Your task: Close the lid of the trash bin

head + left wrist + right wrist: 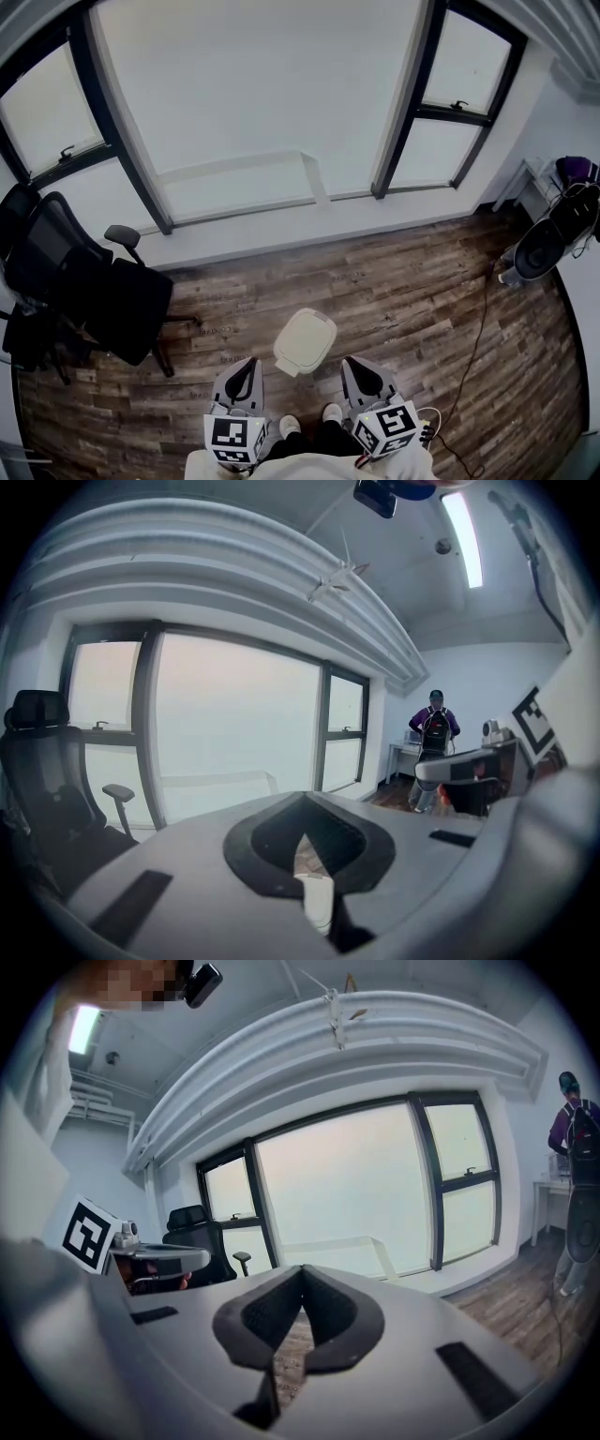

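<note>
The trash bin [305, 342] stood on the floor [403, 281] just ahead, untouched. The left gripper [247, 364] and right gripper [352, 366] were pinched together, empty. The lid looked already down, so little seemed left.

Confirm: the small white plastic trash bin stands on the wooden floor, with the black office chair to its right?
No. The black office chair stands to the left of the small white plastic trash bin, not its right; the head view shows this. The bin does stand on the wooden floor.
</note>
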`<state>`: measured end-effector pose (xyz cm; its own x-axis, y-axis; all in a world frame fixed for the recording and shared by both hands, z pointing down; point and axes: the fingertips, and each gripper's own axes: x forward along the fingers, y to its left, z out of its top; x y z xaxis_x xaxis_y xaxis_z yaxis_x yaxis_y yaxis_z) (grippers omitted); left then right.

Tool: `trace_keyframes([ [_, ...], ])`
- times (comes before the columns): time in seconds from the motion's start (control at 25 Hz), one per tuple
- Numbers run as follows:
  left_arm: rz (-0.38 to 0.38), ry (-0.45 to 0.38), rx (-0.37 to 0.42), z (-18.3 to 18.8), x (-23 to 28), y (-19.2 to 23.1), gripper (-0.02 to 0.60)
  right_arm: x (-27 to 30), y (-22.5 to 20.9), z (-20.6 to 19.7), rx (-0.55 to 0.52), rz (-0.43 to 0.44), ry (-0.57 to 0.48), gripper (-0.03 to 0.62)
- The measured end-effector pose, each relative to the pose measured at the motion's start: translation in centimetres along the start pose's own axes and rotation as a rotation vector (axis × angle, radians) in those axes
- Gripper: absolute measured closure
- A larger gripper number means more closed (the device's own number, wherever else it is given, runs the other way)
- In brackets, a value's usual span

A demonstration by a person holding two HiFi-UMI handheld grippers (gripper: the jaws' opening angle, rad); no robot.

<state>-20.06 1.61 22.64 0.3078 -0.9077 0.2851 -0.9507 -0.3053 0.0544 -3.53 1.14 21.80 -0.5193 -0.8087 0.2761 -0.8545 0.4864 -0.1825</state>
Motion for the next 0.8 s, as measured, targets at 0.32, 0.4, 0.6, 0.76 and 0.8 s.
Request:
trace_keyframes([
  [0.32, -0.021, 0.016, 0.003, -1.4, -2.5, -0.6, 0.575, -1.9, 1.9, -2.0, 0.016, 0.006, 0.018, 0.571],
  [0.4, -0.026, 0.017, 0.001, -1.4, -2.8, -1.0, 0.575, -2.4, 2.2, -2.2, 0.019, 0.011, 0.018, 0.571],
  [0.6, -0.027, -0.005, 0.014, -0.9, -4.0, -2.8, 0.575, -4.4, 2.3, -2.2, 0.015, 0.018, 0.003, 0.571],
  [0.76, -0.029, -0.011, 0.017, -1.0, -5.5, -5.7, 0.575, -7.5, 1.7, -2.9, 0.02, 0.024, -0.002, 0.571],
  [0.8, -0.029, -0.012, 0.016, -1.0, -6.1, -6.6, 0.575, -8.4, 1.6, -3.1, 0.019, 0.029, -0.002, 0.571],
])
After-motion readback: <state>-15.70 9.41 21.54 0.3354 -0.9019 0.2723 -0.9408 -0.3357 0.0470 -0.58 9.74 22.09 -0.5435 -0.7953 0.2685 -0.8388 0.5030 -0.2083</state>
